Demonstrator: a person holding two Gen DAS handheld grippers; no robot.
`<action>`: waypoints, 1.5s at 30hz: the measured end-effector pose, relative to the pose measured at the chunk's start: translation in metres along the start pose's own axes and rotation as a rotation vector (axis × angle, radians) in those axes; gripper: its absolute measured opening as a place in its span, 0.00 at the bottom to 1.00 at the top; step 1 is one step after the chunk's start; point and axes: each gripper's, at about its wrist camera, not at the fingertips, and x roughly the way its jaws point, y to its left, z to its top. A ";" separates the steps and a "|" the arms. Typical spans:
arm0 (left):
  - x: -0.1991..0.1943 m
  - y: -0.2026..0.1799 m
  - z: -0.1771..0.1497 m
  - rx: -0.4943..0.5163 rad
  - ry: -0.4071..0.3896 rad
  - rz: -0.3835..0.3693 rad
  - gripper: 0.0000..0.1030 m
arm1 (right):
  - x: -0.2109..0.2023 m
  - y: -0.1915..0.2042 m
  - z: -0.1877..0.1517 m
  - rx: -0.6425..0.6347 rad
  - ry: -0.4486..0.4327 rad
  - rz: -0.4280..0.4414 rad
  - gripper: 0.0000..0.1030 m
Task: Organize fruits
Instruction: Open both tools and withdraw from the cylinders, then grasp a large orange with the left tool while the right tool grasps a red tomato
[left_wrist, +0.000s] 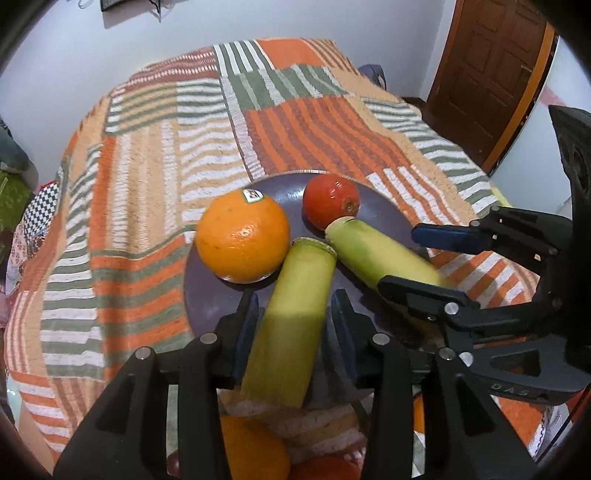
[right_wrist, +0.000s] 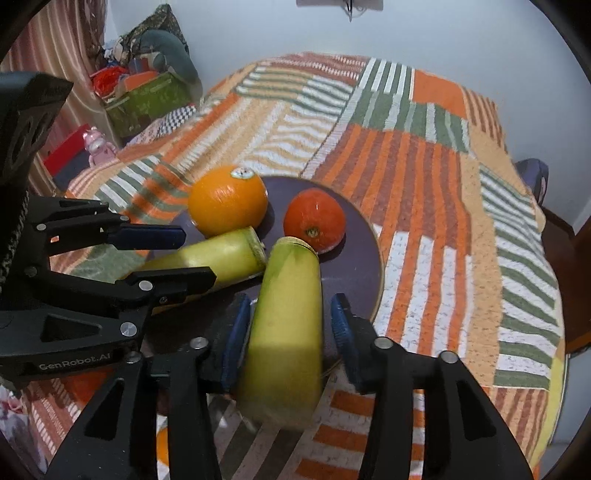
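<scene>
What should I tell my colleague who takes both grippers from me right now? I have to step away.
Left gripper: jaws around one banana, small gaps at both pads, not clamped.
Right gripper: jaws around the other banana, also loose.
On the dark plate: orange, tomato, and both bananas' cut ends.
Done: all four fruits touch the plate.
Left: probably settle the bananas fully on it; more fruit shows near the left view's lower edge.

text: "genrobot.ai" in white on left gripper (right_wrist: 173, 258) body, lower left of right wrist view | "das" embossed on right gripper (left_wrist: 428, 258) body, lower right of left wrist view | orange (left_wrist: 242, 235) sticker: unreadable
</scene>
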 end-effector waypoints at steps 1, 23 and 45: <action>-0.007 0.001 0.000 -0.008 -0.011 -0.002 0.40 | -0.004 0.001 0.001 -0.002 -0.010 -0.002 0.44; -0.132 0.035 -0.081 -0.127 -0.134 0.048 0.51 | -0.102 0.052 -0.024 0.030 -0.161 -0.008 0.50; -0.106 0.070 -0.162 -0.167 -0.018 0.005 0.51 | -0.012 0.121 -0.050 0.006 0.051 0.096 0.50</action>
